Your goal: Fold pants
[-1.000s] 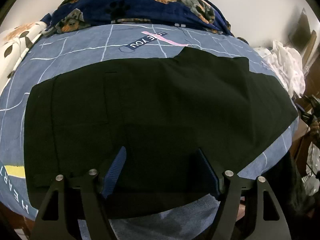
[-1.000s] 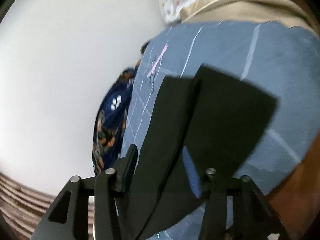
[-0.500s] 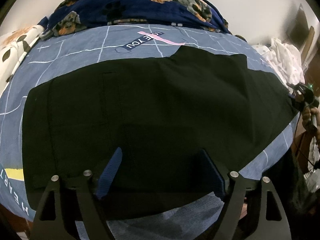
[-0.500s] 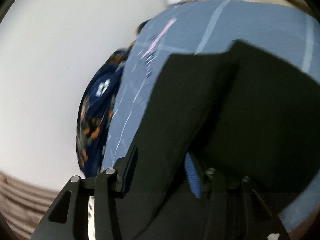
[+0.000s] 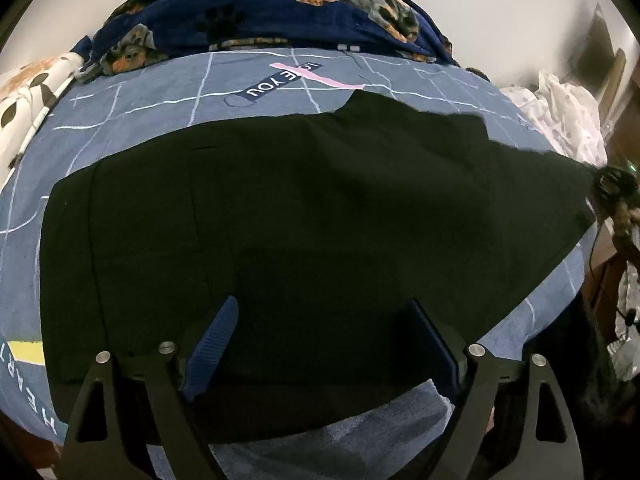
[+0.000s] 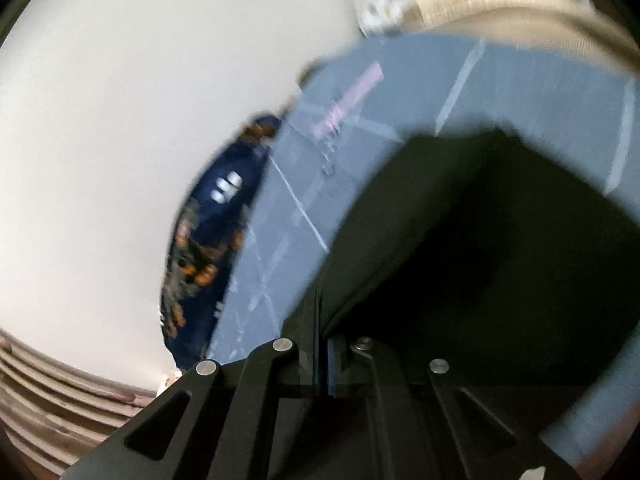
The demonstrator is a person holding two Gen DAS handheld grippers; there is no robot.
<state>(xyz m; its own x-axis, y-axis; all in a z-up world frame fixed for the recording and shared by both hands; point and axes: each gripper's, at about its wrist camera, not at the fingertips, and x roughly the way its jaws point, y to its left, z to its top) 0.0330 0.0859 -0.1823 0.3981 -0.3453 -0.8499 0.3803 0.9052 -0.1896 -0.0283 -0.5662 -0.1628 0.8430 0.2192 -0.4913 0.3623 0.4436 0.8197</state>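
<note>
The black pants lie spread across the blue bedsheet, waistband at the left, leg ends at the right. My left gripper is open, its blue-padded fingers hovering over the near edge of the pants. My right gripper is shut on the leg end of the pants; it also shows at the right edge of the left wrist view, pinching the pants' far right corner.
A dark blue dog-print blanket is piled at the head of the bed. A white spotted cushion sits at the left. White clothes are heaped at the right beyond the bed edge.
My right gripper has closed from open onto the leg end of the pants. The left gripper has stayed open over the near edge.
</note>
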